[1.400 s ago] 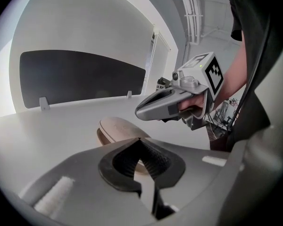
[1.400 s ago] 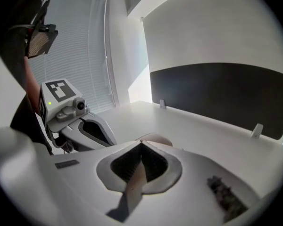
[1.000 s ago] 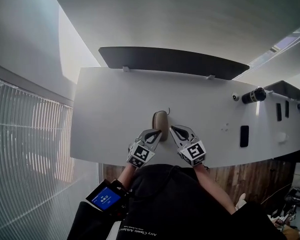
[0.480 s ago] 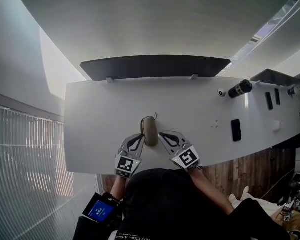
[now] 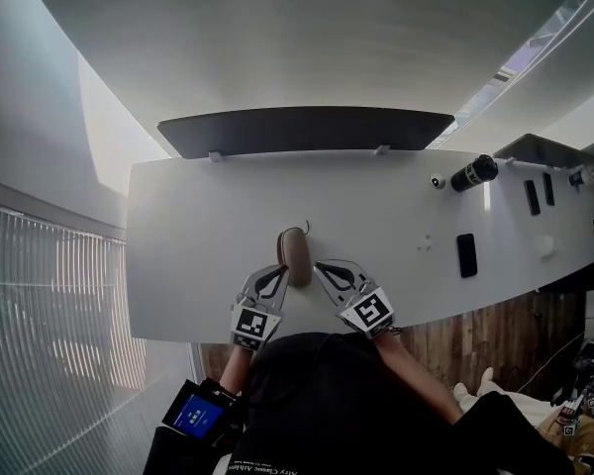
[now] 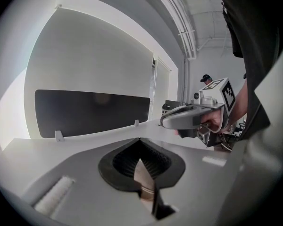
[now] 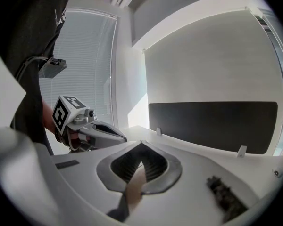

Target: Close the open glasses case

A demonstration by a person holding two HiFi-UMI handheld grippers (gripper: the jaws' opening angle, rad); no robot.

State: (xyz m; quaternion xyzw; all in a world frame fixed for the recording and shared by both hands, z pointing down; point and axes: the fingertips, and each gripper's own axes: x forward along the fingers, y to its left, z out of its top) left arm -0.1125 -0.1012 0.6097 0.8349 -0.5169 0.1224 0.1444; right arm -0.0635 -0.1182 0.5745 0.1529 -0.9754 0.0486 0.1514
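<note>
Glasses case (image 5: pixel 295 256) on tabletop (image 5: pixel 198 226) near front edge, between left tongs (image 5: pixel 277 273) and right tongs (image 5: pixel 323 266) (panel (image 5: pixel 307 132) behind).

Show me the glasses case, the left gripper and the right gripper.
glasses case (image 5: pixel 296 257), head view, middle of its tan top.
left gripper (image 5: pixel 280 269), head view, between its fingertips.
right gripper (image 5: pixel 321 265), head view, between its fingertips.

Glasses case (image 6: pixel 144 177) largely hidden behind left tongs (image 6: pixel 139 138)
</note>
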